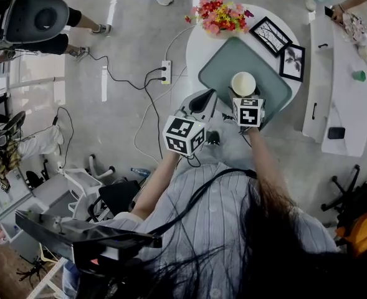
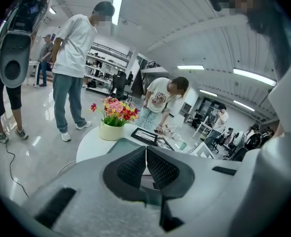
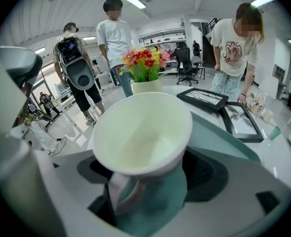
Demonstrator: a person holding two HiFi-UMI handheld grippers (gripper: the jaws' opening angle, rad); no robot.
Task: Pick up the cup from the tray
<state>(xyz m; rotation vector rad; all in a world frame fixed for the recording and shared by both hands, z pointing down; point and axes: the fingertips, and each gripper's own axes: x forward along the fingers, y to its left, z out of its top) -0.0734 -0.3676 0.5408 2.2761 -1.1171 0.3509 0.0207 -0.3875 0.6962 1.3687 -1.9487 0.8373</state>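
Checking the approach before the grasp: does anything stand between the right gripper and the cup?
Nothing visible does. The cup sits directly between the right gripper's jaws, on the tray. Whether the jaws press on it cannot be told.

A round white table (image 1: pixel 197 53) carries red, pink and yellow flowers (image 1: pixel 220 14) in a cream pot (image 2: pixel 110 131) at its far edge. To their right lie a black picture frame (image 1: pixel 270 36) and, just beside it, a second frame (image 1: pixel 292 62). On the grey floor left of the table lies a white power strip (image 1: pixel 166 71), with a black cable (image 1: pixel 118 80) trailing away. A long white counter (image 1: pixel 351 104) to the right bears a small green item (image 1: pixel 358 75), perhaps a cap, and a dark phone (image 1: pixel 336 132). A bystander in white shirt and jeans (image 2: pixel 73 58) stands beyond the flowers; another bystander in a pale printed shirt (image 2: pixel 160 98) bends over the counter
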